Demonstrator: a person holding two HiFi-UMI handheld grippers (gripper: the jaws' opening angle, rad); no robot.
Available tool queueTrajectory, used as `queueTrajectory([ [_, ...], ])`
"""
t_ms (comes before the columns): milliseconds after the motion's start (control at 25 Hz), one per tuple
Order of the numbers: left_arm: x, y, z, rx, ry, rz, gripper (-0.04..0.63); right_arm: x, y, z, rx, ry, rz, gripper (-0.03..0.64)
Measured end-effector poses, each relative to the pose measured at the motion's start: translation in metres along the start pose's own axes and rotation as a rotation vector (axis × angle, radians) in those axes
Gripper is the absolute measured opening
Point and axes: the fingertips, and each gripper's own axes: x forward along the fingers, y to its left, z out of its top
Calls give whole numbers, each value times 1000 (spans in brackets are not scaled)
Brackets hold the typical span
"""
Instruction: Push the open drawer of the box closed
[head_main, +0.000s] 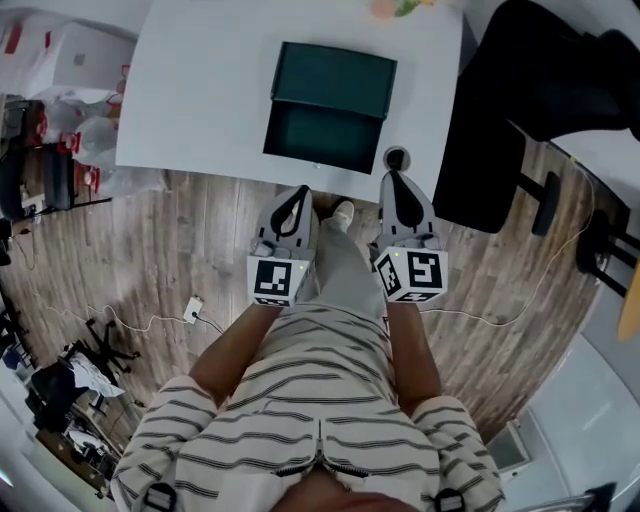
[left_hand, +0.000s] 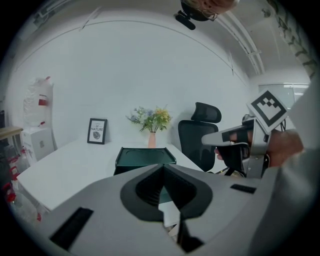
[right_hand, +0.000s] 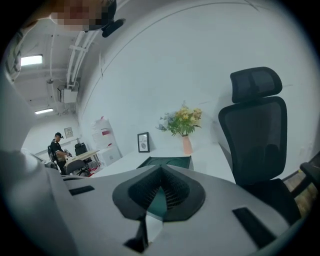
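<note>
A dark green box (head_main: 336, 76) lies on the white table (head_main: 200, 90), and its drawer (head_main: 322, 134) is pulled out toward me at the table's near edge. Both grippers hang short of the table, over the wooden floor and apart from the box. My left gripper (head_main: 299, 191) points at the drawer's front with its jaws shut and nothing in them. My right gripper (head_main: 394, 177) is level with it, just right of the drawer, also shut and empty. In the left gripper view the box (left_hand: 145, 155) sits beyond the left gripper (left_hand: 163, 166). The right gripper (right_hand: 161, 168) has the box (right_hand: 168, 161) ahead of it.
A black office chair (head_main: 500, 100) stands right of the table, close to my right gripper. A vase of flowers (left_hand: 151, 122) and a small framed print (left_hand: 97, 131) sit at the table's far side. Bags and clutter (head_main: 60, 110) line the left; cables lie on the floor (head_main: 150, 320).
</note>
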Motion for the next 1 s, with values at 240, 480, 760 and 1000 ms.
queueTrajectory([
  [240,20,8,-23,-22,27,-32,-3,30,-14,-12,20,39,-26,8],
  [480,35,19,-33,-45,36,-38,-3,62,-23,-15,42,54,-36,8],
  [760,45,23,-46,-57,55,-53,-3,90,-37,-18,29,82,-54,44],
  [1000,52,25,-58,-56,81,-63,-3,108,-53,-27,42,119,-76,75],
])
